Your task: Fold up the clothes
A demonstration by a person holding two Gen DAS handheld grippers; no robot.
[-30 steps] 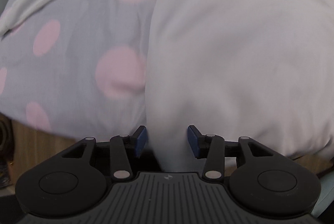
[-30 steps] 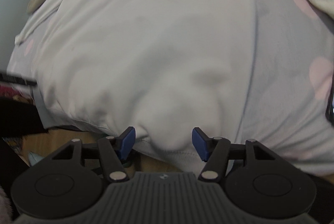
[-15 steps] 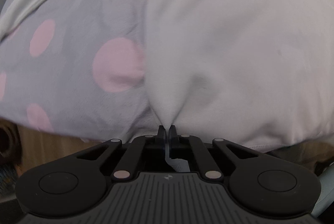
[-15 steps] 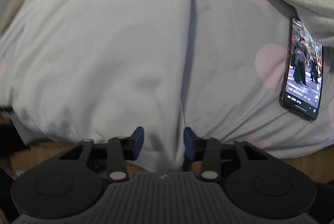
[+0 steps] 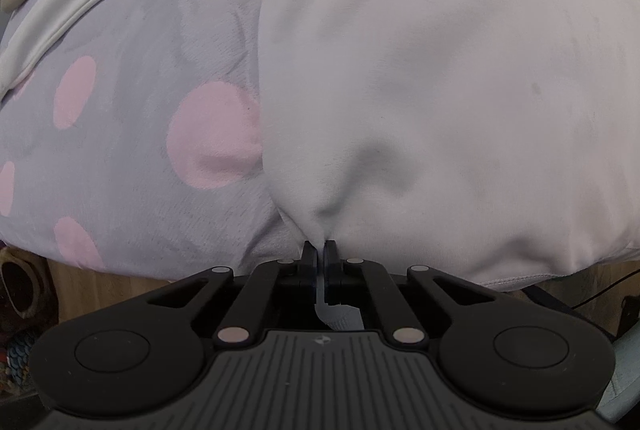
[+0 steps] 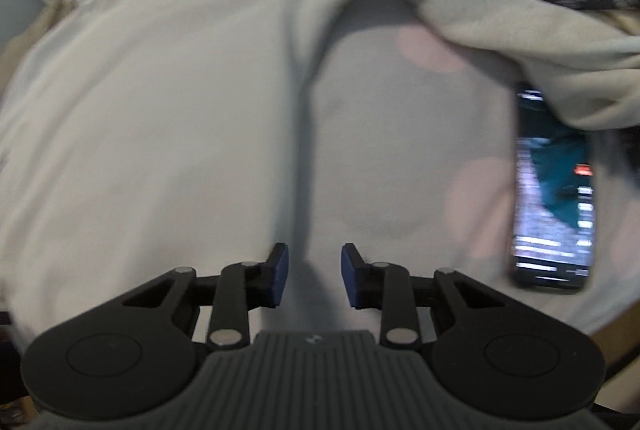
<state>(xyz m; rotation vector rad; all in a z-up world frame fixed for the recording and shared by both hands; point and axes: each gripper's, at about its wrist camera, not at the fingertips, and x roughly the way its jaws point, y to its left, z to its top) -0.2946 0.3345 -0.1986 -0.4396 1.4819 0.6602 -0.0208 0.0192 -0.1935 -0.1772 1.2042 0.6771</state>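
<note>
On spotted blanket [image 5: 132, 133]: left gripper [image 5: 319, 250] pinching white garment [image 5: 440, 89] (hem), right gripper [image 6: 311, 276] closing astride its edge.

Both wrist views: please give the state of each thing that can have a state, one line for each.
Left gripper: shut on the white garment's near edge.
Right gripper: jaws closing, apart, over the garment's right edge.
White garment: spread flat on the bed, one corner pinched.
Dotted blanket: lying flat under the garment.
Phone: screen lit, face up on the blanket.
Grey cloth: crumpled, covering the phone's top.
</note>
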